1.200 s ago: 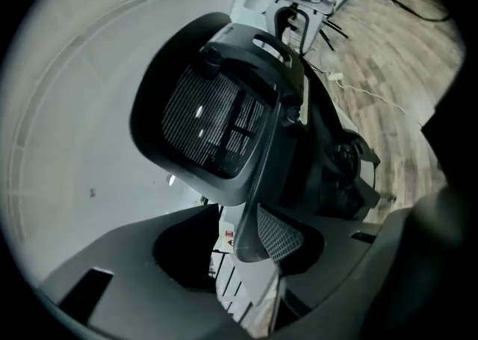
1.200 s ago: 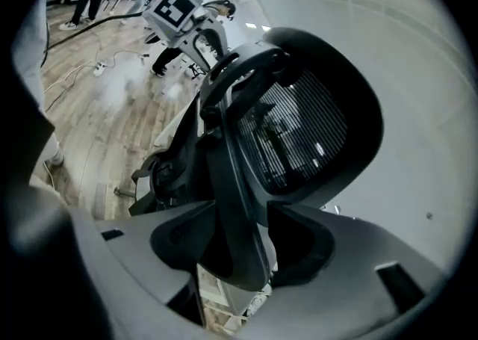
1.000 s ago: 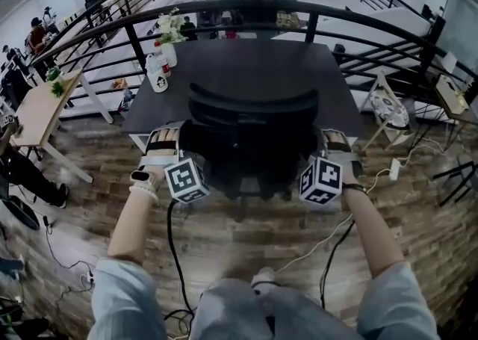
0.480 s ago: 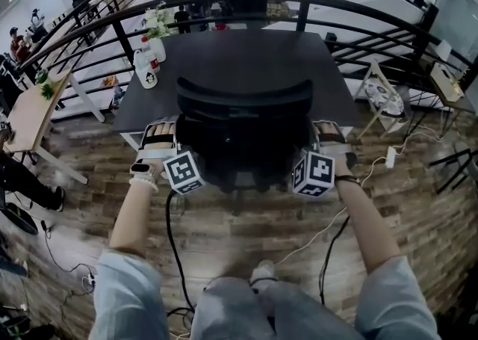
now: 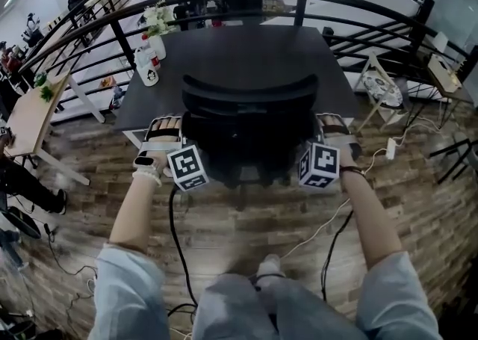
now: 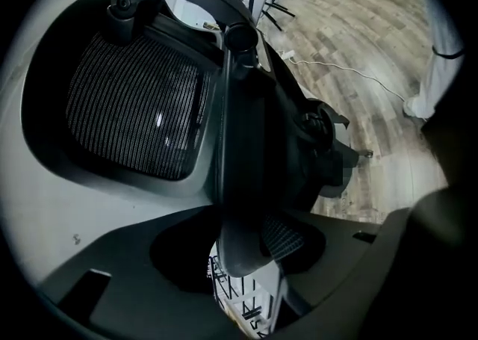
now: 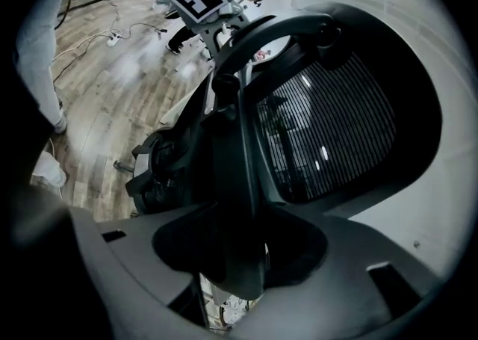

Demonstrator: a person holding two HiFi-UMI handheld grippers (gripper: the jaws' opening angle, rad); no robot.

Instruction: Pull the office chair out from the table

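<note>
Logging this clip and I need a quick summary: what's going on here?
A person stands behind the office chair, which sits close against the dark table. The left gripper is at the left edge of the chair's backrest and the right gripper at the right edge. Both pairs of jaws are closing, each with the backrest frame between them. The chair has not yet been pulled out.
</note>
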